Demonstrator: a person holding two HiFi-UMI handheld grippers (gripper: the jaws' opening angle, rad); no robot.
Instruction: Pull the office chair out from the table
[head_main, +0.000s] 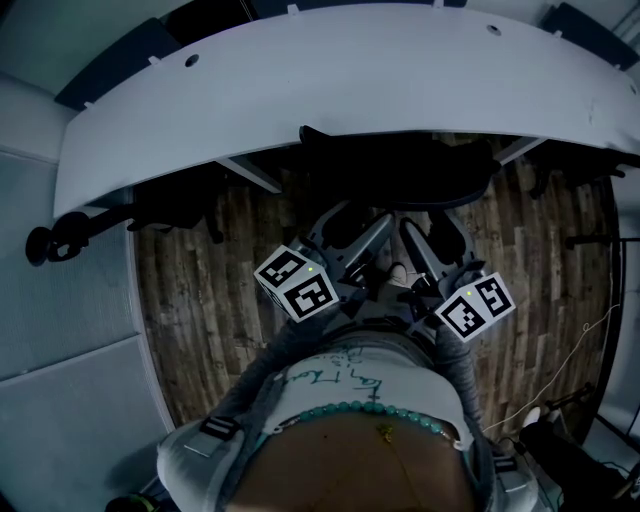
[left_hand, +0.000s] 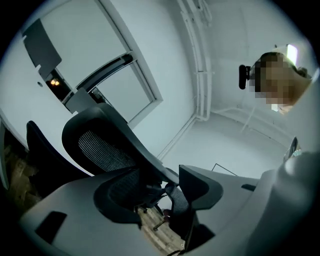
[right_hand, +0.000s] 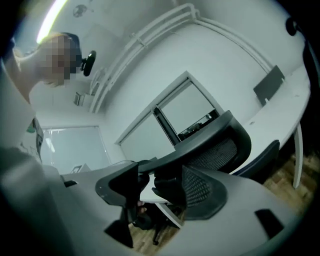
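The black office chair (head_main: 400, 172) stands at the near edge of the curved white table (head_main: 350, 80), its seat in shadow under the tabletop. My left gripper (head_main: 347, 228) and right gripper (head_main: 437, 238) point at the chair's back side by side. In the left gripper view the mesh back (left_hand: 105, 145) rises at the left, and its black rim runs between the spread jaws of the left gripper (left_hand: 162, 187). In the right gripper view the back (right_hand: 215, 145) arches to the right, its rim between the parted jaws of the right gripper (right_hand: 150, 187). Neither pair of pads presses on it.
Other dark chairs stand under the table at the left (head_main: 150, 205) and right (head_main: 580, 160). Wooden floor (head_main: 230, 300) lies below, grey wall panels (head_main: 60, 300) close off the left, and a thin cable (head_main: 570, 350) trails at the right. The person's torso fills the bottom.
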